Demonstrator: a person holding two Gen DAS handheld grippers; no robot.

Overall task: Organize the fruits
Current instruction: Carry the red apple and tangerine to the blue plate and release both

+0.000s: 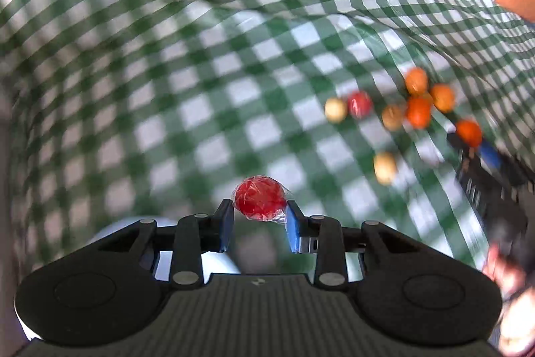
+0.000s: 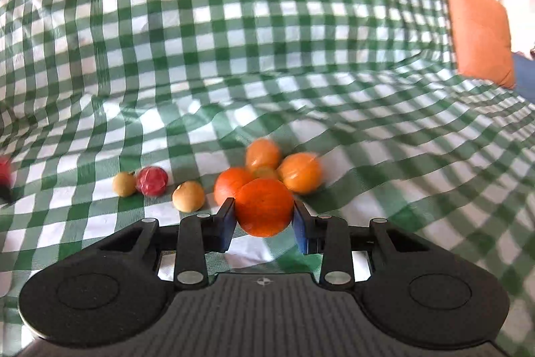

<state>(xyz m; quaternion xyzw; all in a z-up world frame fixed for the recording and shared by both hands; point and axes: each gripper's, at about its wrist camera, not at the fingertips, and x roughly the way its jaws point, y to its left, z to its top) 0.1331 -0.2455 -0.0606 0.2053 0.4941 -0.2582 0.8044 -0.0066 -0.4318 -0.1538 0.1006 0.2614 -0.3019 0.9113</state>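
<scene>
Clearly both grippers are loaded: the left gripper (image 1: 259, 214) pinches a wrapped red fruit (image 1: 260, 197) above the cloth (image 1: 200, 109), the right gripper (image 2: 264, 216) clamps an orange (image 2: 265, 207) beside the orange pile (image 2: 297, 173). Slippery wrap could let red slide out; setting the orange down carelessly could scatter the pile.

Open checked cloth (image 1: 187, 109) lies ahead and left of the left gripper (image 1: 260, 216). Right of it, scattered fruit (image 1: 384, 168) blocks passage. Oranges (image 2: 267, 168) crowd just beyond the right gripper (image 2: 264, 219); cloth to their right is bare.
</scene>
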